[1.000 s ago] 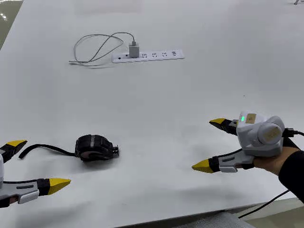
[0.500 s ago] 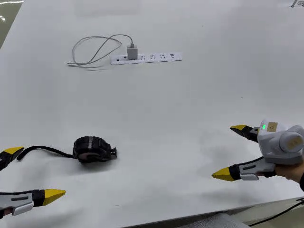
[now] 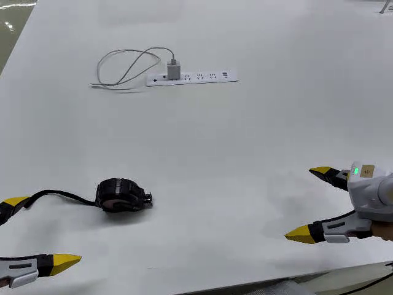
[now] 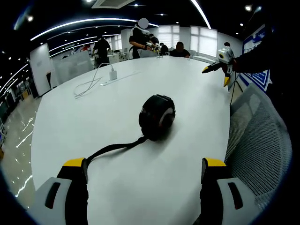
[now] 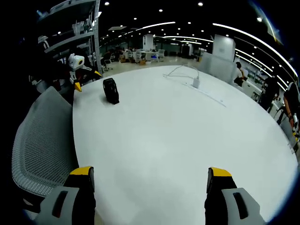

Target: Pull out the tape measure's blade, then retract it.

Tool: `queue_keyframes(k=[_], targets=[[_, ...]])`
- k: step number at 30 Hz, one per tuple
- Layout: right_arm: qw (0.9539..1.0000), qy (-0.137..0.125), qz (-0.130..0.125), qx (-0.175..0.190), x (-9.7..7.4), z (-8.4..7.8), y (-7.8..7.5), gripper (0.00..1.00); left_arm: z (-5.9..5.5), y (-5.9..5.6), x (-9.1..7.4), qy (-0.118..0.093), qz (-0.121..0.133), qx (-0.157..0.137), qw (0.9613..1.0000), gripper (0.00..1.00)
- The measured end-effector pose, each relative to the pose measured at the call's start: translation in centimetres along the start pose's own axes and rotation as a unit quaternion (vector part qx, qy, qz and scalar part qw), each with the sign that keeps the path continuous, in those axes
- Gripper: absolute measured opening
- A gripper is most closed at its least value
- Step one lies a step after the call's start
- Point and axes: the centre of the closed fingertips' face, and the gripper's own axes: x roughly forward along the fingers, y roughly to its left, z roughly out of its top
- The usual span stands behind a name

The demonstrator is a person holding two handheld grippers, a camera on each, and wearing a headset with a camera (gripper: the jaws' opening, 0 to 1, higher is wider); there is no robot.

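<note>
Black tape measure (image 3: 121, 195) lies, seemingly closed, on white table (image 3: 245, 135).

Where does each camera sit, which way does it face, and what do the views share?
Head view: on the headset, facing forward and down at the white table; left gripper and right gripper show, both open.
Left gripper view: on the left gripper, facing the tape measure ahead of its own jaws; the right gripper beyond.
Right gripper view: on the right gripper, facing across the table towards the left gripper; own jaws below.
Shared: all three show the tape measure.
</note>
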Motion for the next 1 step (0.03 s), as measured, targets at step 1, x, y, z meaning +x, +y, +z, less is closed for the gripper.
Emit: queue_keyframes(k=[1], targets=[[1.0000,0.000,-0.001,-0.001,-0.07,0.04,-0.10,0.99,-0.07,0.05,-0.04,0.001,0.000,0.000,1.0000,0.99]])
